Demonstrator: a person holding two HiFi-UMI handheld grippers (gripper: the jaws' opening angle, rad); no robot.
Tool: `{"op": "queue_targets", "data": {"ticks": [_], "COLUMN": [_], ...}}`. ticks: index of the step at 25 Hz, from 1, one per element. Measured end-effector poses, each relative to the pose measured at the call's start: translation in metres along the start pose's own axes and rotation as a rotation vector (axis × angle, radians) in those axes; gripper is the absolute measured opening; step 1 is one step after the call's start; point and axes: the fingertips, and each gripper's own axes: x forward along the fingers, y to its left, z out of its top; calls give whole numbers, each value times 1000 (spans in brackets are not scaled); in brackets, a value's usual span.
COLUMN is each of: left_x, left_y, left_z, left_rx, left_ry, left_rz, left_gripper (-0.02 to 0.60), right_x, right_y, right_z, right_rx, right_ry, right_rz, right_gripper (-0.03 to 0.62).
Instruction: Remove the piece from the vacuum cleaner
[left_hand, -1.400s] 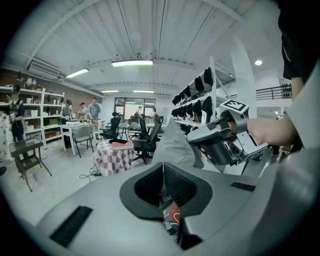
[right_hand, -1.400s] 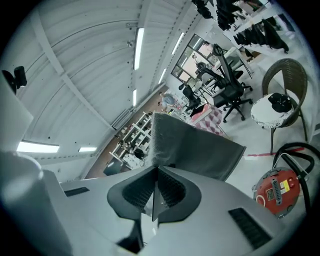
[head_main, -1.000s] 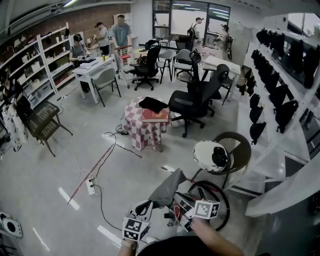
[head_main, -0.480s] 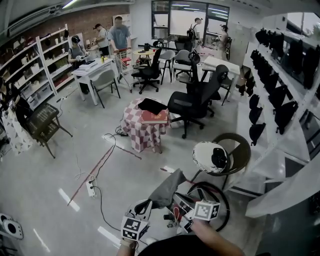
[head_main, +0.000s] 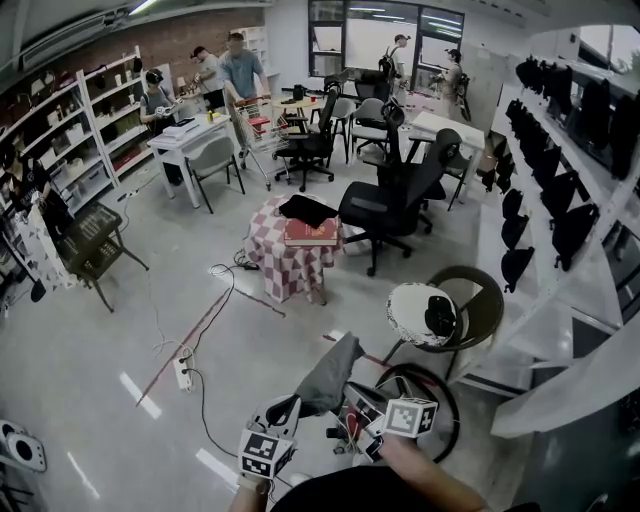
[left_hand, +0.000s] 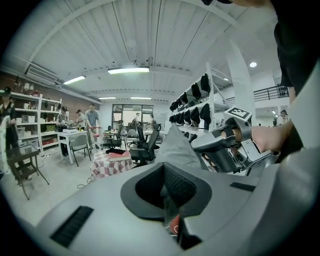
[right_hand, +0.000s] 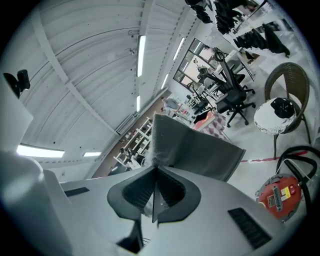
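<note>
The soft grey fabric piece (head_main: 332, 375) stands up as a flat, pointed sheet, tilted toward the right, above the red vacuum cleaner (right_hand: 277, 196). Its fuzzy edge is pinched in the closed right gripper (right_hand: 155, 197), and a lower corner runs into the closed left gripper (left_hand: 167, 197). The vacuum cleaner sits low on the floor, round-bodied with 1 yellow label, its black hose (head_main: 452, 400) looped around it
</note>
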Motion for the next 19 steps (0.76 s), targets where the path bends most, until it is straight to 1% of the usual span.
{"op": "queue_targets", "data": {"ticks": [6, 12, 19], "left_x": [0, -1, 6], "left_y": [4, 1, -1], "left_z": [-8, -15, -11], "left_rx": [-22, -34, -30], "left_ry": [16, 31, 30], "left_rz": [24, 24, 17], "left_gripper": [18, 18, 18], "right_x": [2, 2, 2], "right_y": [-9, -12, -18], "right_z": [-9, -10, -3], "right_rx": [68, 65, 63], "right_ry": [10, 23, 17], "right_rz": [10, 8, 6], "right_gripper": [37, 37, 37]}}
